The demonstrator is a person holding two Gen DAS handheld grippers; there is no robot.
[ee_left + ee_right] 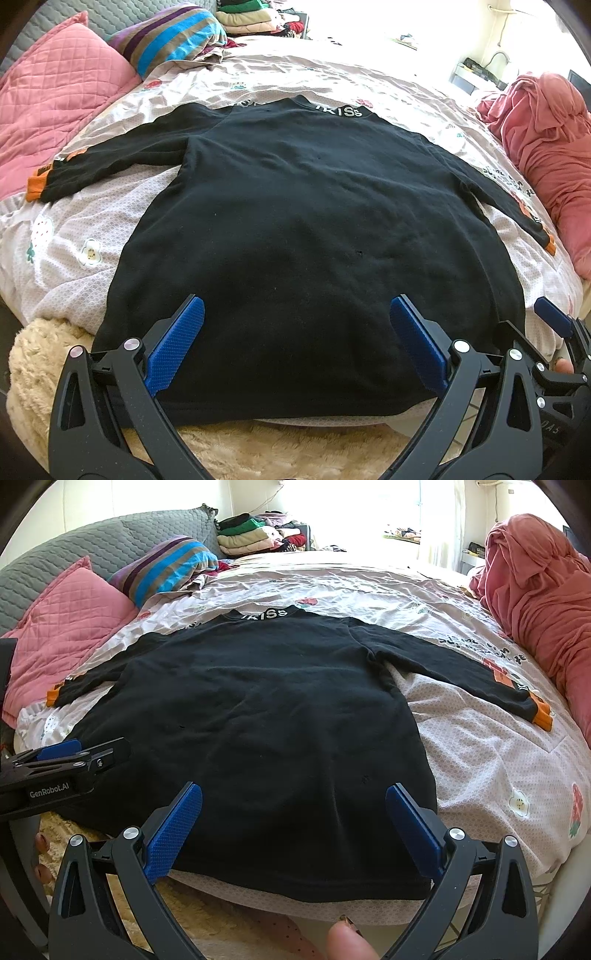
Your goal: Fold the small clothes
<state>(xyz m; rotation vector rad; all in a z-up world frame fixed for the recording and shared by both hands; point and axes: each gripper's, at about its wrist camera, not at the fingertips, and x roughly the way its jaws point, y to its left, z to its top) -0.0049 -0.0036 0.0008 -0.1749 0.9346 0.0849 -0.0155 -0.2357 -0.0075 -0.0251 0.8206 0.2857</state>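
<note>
A black long-sleeved top [295, 206] with orange cuffs lies flat on the bed, collar far, hem near, both sleeves spread out; it also shows in the right wrist view [266, 716]. My left gripper [297, 314] is open and empty, just above the hem's left part. My right gripper [293, 797] is open and empty above the hem's right part. The right gripper shows at the right edge of the left wrist view [554, 321], and the left gripper shows at the left edge of the right wrist view [59, 751].
The patterned bed sheet [498, 757] lies under the top. Pink pillow [55, 99] and striped cushion [173, 37] at far left. A heap of pink bedding [543, 602] at right. Folded clothes stack [251, 535] at the far end. A cream fluffy blanket [40, 369] at the near edge.
</note>
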